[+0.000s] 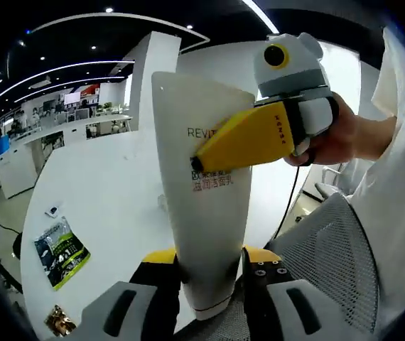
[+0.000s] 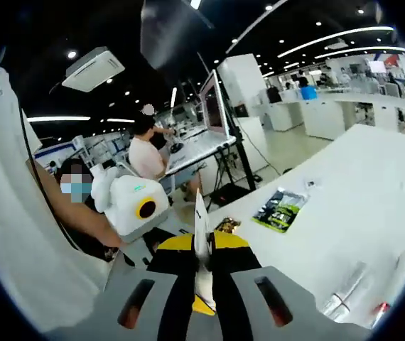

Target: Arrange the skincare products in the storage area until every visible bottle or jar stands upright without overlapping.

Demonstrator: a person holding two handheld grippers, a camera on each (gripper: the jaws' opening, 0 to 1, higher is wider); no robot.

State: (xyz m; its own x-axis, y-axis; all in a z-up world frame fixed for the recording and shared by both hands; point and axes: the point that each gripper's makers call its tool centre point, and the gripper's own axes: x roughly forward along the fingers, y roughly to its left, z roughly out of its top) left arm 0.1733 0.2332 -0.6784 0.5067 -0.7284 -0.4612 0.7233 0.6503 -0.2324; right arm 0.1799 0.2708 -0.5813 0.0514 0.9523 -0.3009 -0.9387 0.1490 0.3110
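Observation:
A white squeeze tube (image 1: 202, 213) with dark and green print rises from between my left gripper's (image 1: 209, 261) jaws, which are shut on its lower end; its flat crimped end points up. My right gripper (image 1: 201, 165) comes in from the right, held by a hand. One of its yellow fingers (image 1: 249, 136) lies across the tube's printed face. In the right gripper view the same tube (image 2: 200, 224) shows edge-on as a thin white blade, and my right gripper (image 2: 201, 247) is shut on it. Both grippers hold the tube in the air above the white table (image 1: 110, 192).
On the table (image 2: 359, 192) lie a green and black sachet (image 1: 60, 250) (image 2: 281, 208), a gold item (image 1: 60, 321) (image 2: 227, 225) and clear tubes (image 2: 344, 295) near the edge. A mesh chair (image 1: 330, 263) stands close on the right. A person (image 2: 146, 153) sits at a far desk.

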